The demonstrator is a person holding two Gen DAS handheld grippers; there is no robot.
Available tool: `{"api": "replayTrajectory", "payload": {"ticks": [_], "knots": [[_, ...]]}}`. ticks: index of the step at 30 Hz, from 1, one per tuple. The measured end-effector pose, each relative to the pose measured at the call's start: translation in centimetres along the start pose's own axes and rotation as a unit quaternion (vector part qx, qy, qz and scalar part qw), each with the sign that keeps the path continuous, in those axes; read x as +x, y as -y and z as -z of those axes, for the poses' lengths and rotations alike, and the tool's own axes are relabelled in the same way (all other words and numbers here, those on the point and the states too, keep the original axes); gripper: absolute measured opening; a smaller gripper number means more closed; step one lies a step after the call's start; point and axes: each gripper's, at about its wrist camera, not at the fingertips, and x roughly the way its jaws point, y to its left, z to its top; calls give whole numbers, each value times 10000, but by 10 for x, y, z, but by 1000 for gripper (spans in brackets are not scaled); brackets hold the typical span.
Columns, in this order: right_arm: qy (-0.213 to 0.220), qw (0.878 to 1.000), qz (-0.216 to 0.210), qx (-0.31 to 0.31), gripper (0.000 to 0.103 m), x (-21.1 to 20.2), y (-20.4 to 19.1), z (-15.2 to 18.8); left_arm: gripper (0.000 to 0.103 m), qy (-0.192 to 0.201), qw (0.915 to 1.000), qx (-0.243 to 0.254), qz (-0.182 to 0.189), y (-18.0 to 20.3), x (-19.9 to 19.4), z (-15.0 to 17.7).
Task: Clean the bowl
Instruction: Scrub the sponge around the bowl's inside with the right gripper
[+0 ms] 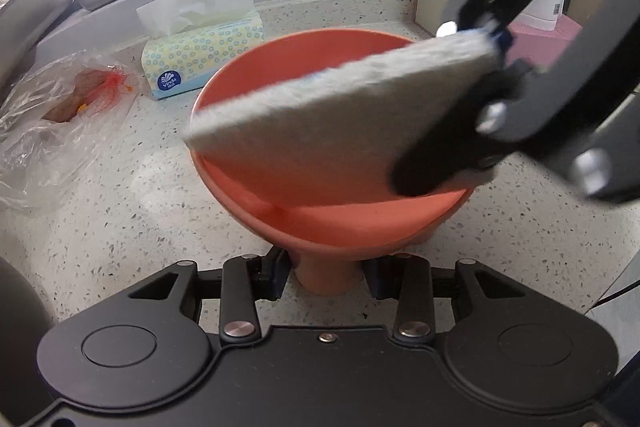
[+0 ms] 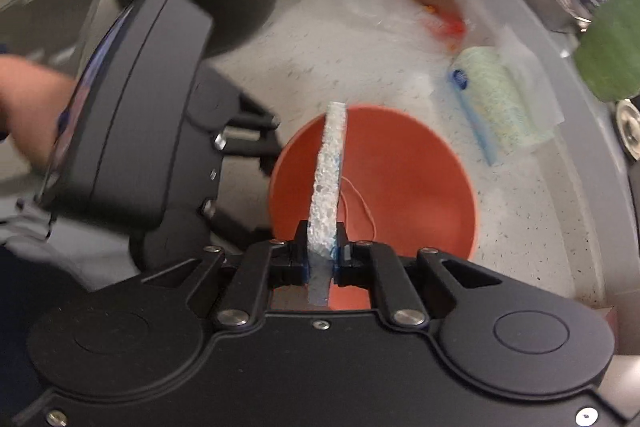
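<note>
Coral plastic bowl (image 1: 332,163), round w/ a stem foot; left gripper (image 1: 328,277) clamped on the foot. Right gripper (image 2: 322,251) pinches a porous flat sponge (image 2: 326,183) edge-on over the bowl.

Left gripper (image 1: 326,281) is pointing steeply down at the counter, jaws partly closed and clamping the foot of the bowl (image 1: 332,147) between the fingers. In the right wrist view its black body is sitting at the left of frame, with a bare forearm (image 2: 28,107) coming in behind it. Right gripper (image 2: 322,247) is also pointing steeply down, over the bowl's mouth, jaws nearly together and pinching the sponge (image 2: 326,179) edge-on between the pads. In the left wrist view it is reaching in from upper right, tilted, one finger (image 1: 436,163) lying across the sponge face.
</note>
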Motion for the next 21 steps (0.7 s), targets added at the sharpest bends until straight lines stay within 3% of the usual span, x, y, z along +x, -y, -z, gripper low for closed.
{"api": "replayTrajectory", "payload": {"ticks": [4, 13, 21], "knots": [[-161, 9999, 19, -53, 11, -7, 9, 5, 38, -2, 10000, -31, 25, -2, 2, -1], [-116, 9973, 198, 692, 11, -21, 39, 13, 38, -35, 10000, 26, 32, 4, 3, -2], [59, 9949, 418, 919, 12, -5, 60, -4, 38, -37, 10000, 25, 53, 6, 3, -2]]}}
